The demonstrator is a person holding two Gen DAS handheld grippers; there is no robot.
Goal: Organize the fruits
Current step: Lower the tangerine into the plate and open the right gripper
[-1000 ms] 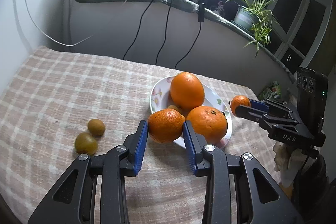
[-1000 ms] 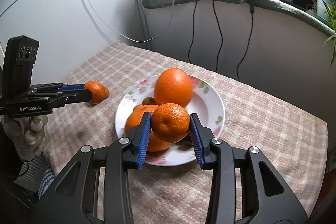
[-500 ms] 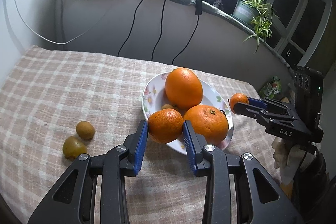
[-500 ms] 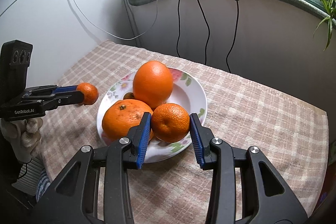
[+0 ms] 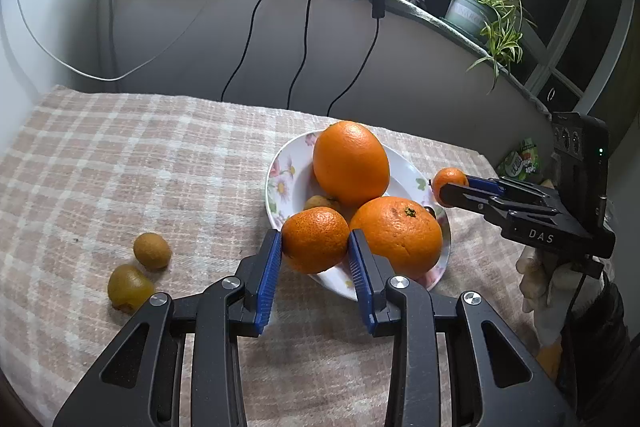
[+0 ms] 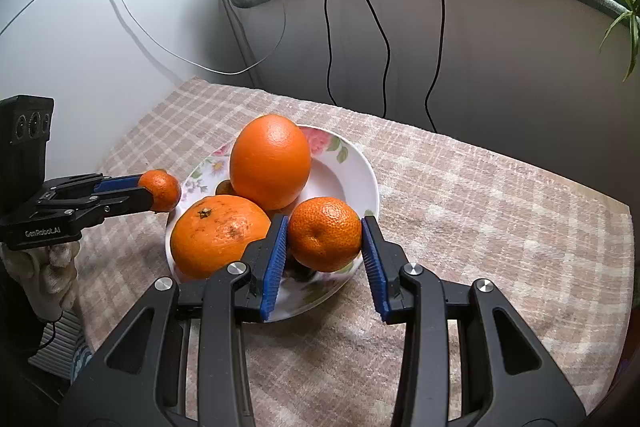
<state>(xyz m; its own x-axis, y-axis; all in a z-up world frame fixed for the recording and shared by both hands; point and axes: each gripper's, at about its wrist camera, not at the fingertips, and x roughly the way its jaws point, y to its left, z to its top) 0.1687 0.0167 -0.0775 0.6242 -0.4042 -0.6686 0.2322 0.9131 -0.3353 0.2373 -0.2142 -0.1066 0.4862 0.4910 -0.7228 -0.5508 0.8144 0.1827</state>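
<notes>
My left gripper [image 5: 315,241] is shut on a small mandarin [image 5: 314,247], held at the near left rim of the flowered plate [image 5: 276,179]. On the plate lie a tall orange [image 5: 351,163], a rounder orange [image 5: 396,235] and a small brown fruit [image 5: 320,203]. My right gripper [image 6: 325,231] is shut on a second mandarin [image 6: 324,237] above the plate's [image 6: 360,163] near right rim. Each view shows the other gripper from the side: the right gripper [image 5: 444,187] at the plate's right rim, the left gripper [image 6: 154,193] just off its left rim.
Two small brown-green fruits [image 5: 152,250] [image 5: 128,287] lie on the checked tablecloth [image 5: 120,167] left of the plate. Black cables hang down the wall behind. A potted plant [image 5: 472,11] stands on the ledge. A gloved hand [image 6: 52,267] holds the left tool.
My right gripper has slid right with its mandarin, from in front of the plate's middle to its near right rim. The left gripper has hardly moved and keeps its mandarin.
</notes>
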